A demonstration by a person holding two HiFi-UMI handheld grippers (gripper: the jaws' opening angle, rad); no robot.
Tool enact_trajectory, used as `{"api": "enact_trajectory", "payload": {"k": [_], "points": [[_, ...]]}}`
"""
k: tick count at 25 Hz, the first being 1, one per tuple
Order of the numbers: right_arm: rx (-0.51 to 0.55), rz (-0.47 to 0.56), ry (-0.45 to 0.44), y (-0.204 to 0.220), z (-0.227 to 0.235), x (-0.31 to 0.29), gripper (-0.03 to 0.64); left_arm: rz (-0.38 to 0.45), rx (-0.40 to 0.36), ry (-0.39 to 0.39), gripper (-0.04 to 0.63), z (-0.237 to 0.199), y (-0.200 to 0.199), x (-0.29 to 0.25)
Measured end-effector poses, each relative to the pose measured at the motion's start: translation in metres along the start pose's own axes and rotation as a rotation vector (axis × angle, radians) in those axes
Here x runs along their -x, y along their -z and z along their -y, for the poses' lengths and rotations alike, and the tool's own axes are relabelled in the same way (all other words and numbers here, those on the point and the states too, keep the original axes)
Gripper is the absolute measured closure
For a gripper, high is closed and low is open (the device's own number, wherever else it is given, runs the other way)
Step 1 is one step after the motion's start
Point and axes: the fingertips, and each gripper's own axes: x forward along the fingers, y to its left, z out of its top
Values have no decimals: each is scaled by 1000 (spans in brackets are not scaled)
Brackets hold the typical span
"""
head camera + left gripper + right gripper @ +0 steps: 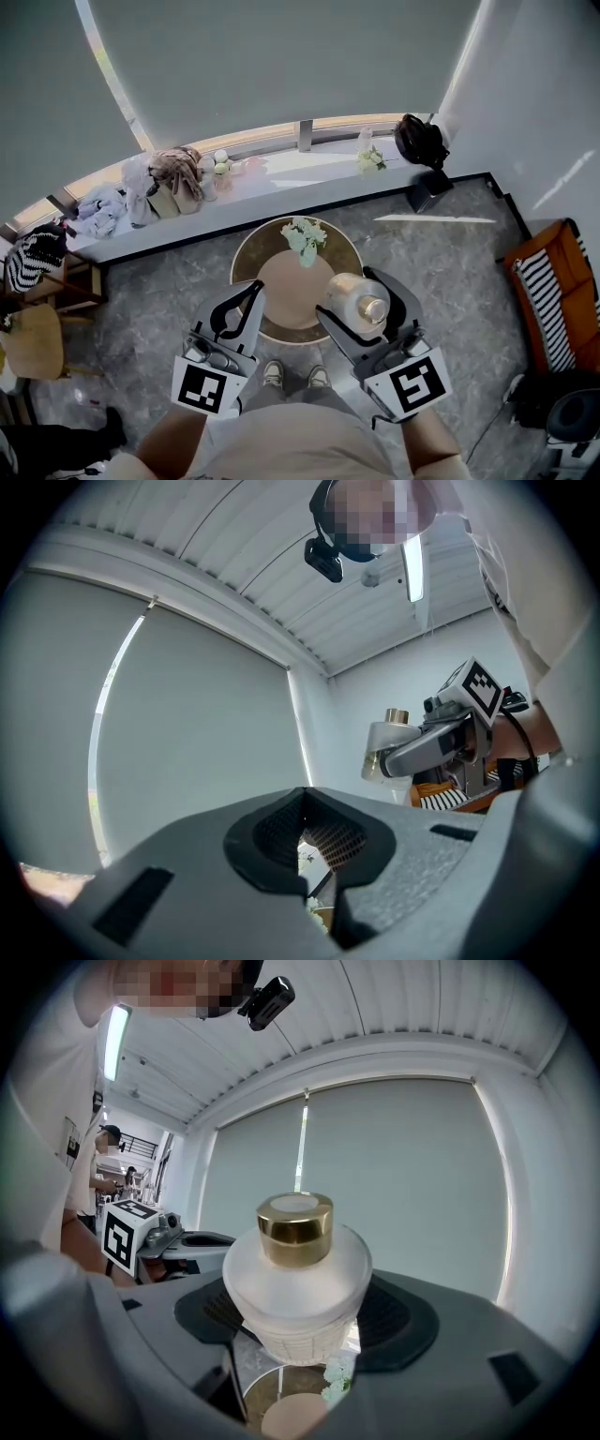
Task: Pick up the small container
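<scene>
The right gripper [359, 305] is clamped round the lower body of the small container [296, 1279], a frosted white bottle. Its gold cap is left clear of the jaws, and it appears to be lifted above the near right edge of the round bench [246, 246]. Beside it the left gripper [248, 292] hangs with jaws together on nothing, apparently spare. A flower sprig [305, 236] stands at the bench's far edge.
</scene>
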Motion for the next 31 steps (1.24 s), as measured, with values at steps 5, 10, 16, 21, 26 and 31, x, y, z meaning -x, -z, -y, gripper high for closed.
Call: {"api": "enact_trajectory", "payload": {"k": [5,10,16,21,26,31], "points": [[24,8,5,-2,2,0,276,11,2,5,588,-4,-5,-3],[17,9,9,-6,3,-5,276,10,2,12,588,-7,-6,-5],[24,10,8,-7,4,-5,276,3,0,15,588,-8,-2,-5],[32,10,3,-6,0,-4,276,1,-6,21,588,-6,-1,-2],[27,6,0,-5,1,-4,276,4,-7,24,588,-4,0,-5],[43,1,-3,-4,3,-5,276,-4,-8,23,588,-6,1,-8]]}}
